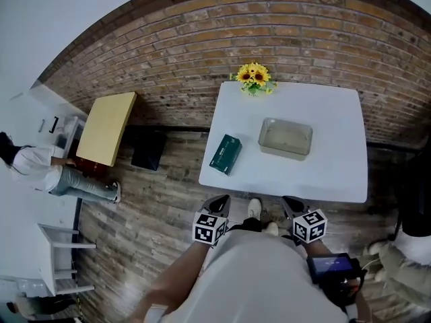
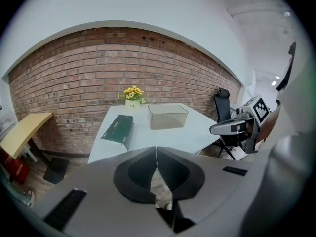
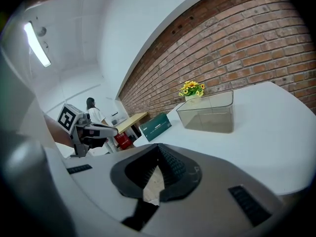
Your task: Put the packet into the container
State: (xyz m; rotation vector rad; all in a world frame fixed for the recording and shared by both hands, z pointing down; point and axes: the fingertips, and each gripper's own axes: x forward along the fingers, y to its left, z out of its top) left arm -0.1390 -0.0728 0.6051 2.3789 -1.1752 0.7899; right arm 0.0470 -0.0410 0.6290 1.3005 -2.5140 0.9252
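Note:
A dark green packet [image 1: 225, 154] lies flat near the left edge of the white table [image 1: 337, 173]. To its right stands a clear, empty rectangular container [image 1: 286, 138]. Both show in the left gripper view, packet [image 2: 118, 128] and container [image 2: 168, 115], and in the right gripper view, packet [image 3: 155, 126] and container [image 3: 207, 112]. My left gripper [image 1: 219, 201] and right gripper [image 1: 291, 204] hover side by side short of the table's near edge, above the floor. Each has its jaws shut with nothing held, left [image 2: 156, 154] and right [image 3: 159, 150].
A pot of yellow flowers [image 1: 253, 78] stands at the table's far edge against the brick wall. A yellow side table [image 1: 108, 126], a crouching person [image 1: 40, 170] and a white chair [image 1: 64, 261] are to the left. A black office chair [image 2: 222, 102] stands right of the table.

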